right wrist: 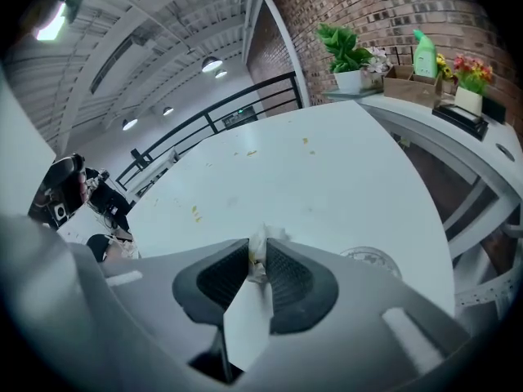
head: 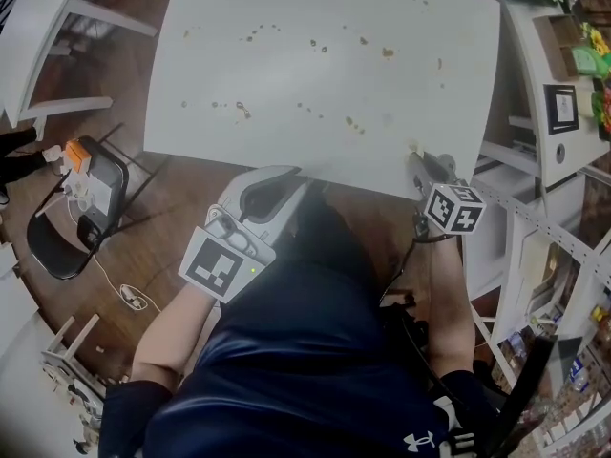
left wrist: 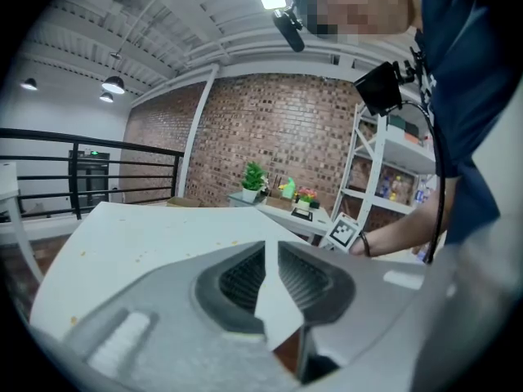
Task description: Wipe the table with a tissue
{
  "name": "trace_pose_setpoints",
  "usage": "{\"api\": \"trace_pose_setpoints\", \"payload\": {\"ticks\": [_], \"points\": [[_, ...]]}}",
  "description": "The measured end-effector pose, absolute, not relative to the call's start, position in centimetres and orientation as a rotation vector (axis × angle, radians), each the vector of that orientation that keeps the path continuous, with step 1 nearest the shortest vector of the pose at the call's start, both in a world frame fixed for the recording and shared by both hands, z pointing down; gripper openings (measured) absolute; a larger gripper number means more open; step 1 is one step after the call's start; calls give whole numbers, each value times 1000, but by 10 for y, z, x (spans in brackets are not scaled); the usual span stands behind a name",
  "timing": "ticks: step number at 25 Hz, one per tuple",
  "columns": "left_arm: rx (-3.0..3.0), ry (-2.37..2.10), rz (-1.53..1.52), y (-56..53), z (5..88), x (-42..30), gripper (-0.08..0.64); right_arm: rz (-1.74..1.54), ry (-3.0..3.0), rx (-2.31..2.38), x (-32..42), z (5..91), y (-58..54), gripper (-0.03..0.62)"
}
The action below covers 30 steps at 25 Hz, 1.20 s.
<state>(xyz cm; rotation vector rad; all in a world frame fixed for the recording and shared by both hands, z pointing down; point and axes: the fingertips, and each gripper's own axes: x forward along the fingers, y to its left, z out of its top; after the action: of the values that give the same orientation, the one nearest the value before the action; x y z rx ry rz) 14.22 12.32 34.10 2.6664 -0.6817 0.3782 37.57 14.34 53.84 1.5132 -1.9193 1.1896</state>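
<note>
The white table [head: 325, 74] carries several brown stains [head: 350, 122] across its near half and far side. My right gripper [head: 416, 162] reaches over the table's near right edge, pointing down at it. In the right gripper view its jaws are shut on a crumpled white tissue [right wrist: 260, 250], whose tuft pokes out past the tips just above the tabletop [right wrist: 327, 178]. My left gripper [head: 284, 174] hovers at the near edge, left of the middle. Its jaws stand shut with nothing between them [left wrist: 270, 247], and the table [left wrist: 147, 235] stretches ahead of them.
A black chair [head: 81, 208] with cables stands on the wooden floor to the left, a white chair [head: 48, 27] at the top left. White shelving [head: 535, 208] runs close along the table's right side. Potted plants [right wrist: 351, 51] sit on a ledge beyond the far corner.
</note>
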Motion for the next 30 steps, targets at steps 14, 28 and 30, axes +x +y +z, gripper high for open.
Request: {"api": "trace_pose_setpoints", "payload": {"ticks": [14,28,30], "points": [[2616,-775,368,121,340,110,46,1086,-2016,1380,324,539,109,69],[2612,-765,335,98,337,66,46,1116,-2027,1370,266,539,99,69],[2611,-763,333,97,337,63,46,1117,-2023,1375,264,539,98,68]]}}
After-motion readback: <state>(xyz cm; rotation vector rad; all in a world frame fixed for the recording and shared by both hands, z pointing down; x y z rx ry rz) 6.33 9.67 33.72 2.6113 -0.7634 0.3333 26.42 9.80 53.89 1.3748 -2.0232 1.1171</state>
